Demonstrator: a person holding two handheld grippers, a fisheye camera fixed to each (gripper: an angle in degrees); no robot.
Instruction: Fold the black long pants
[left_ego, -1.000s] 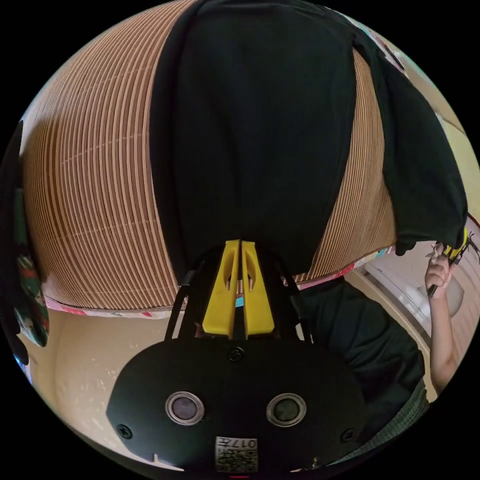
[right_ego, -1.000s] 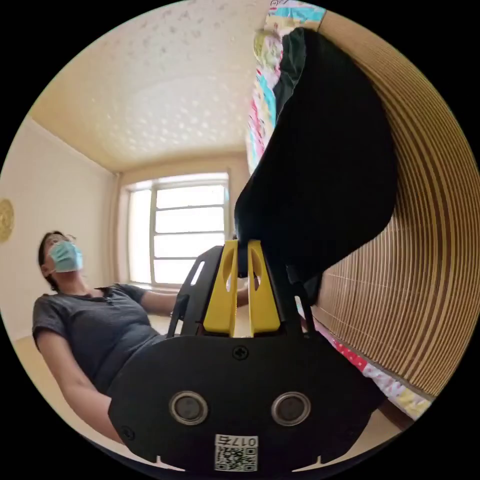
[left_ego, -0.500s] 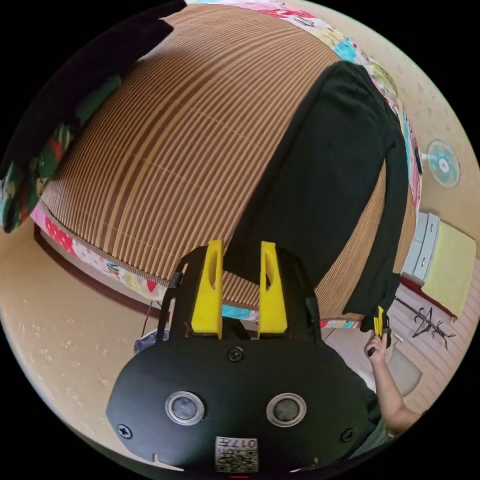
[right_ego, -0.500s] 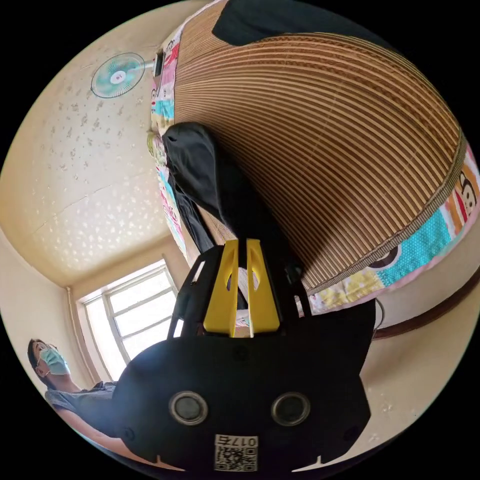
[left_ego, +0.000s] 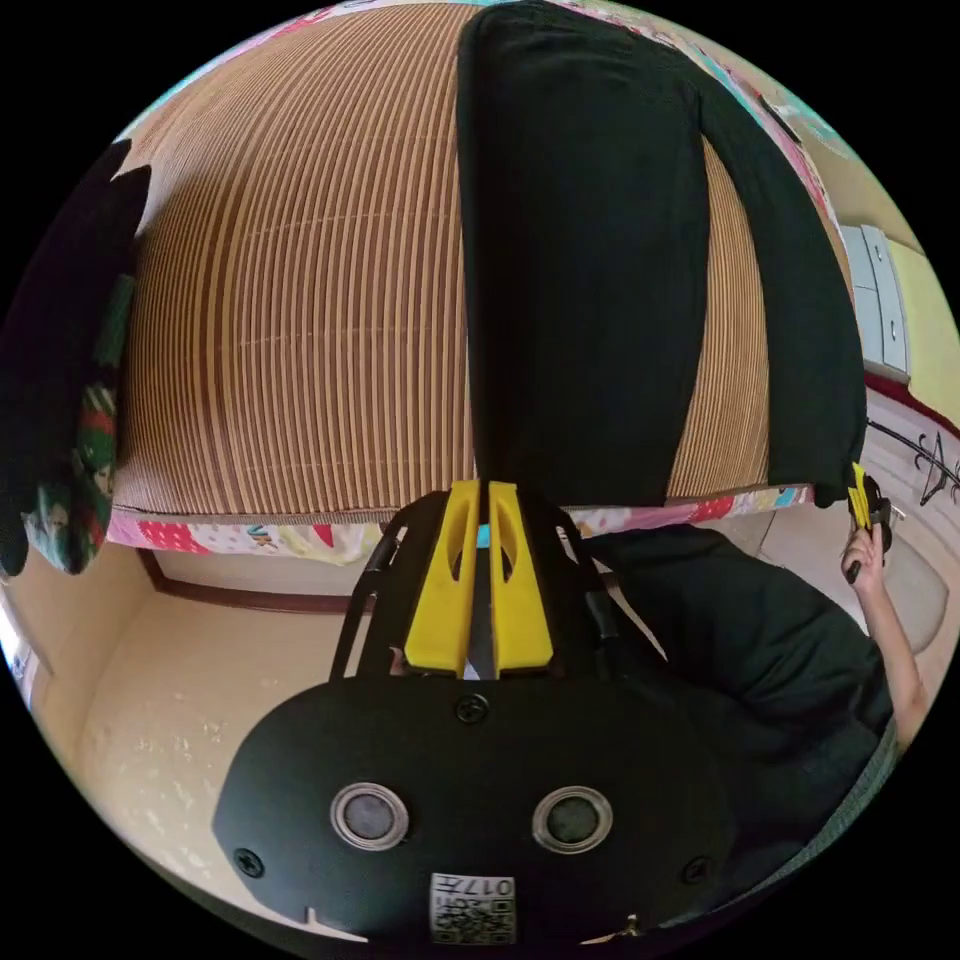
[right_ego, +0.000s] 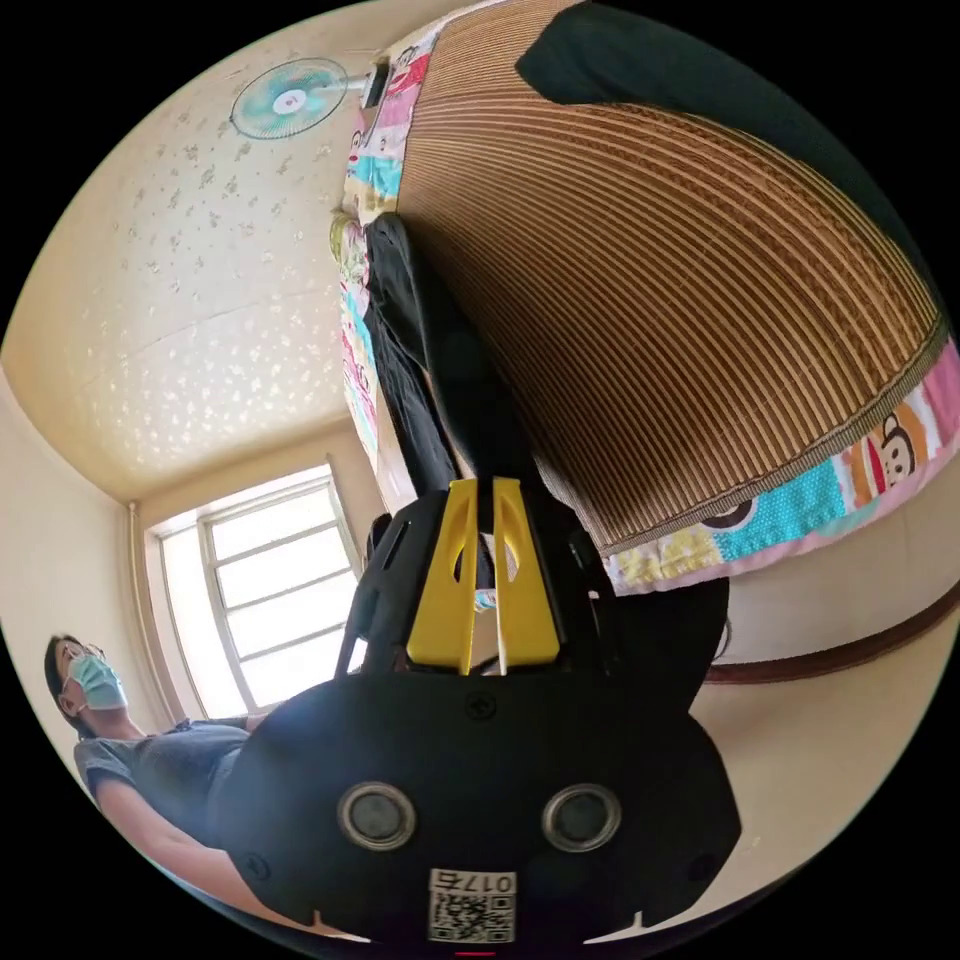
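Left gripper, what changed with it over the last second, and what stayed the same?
Half a second ago the left gripper had its jaws spread open at the hem of the black pants; now they have closed on it again. The right gripper stayed clamped on the other leg throughout, and the pants stayed on the bamboo mat.

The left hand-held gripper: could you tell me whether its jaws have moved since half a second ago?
Yes: the left hand-held gripper has closed onto the black pants.
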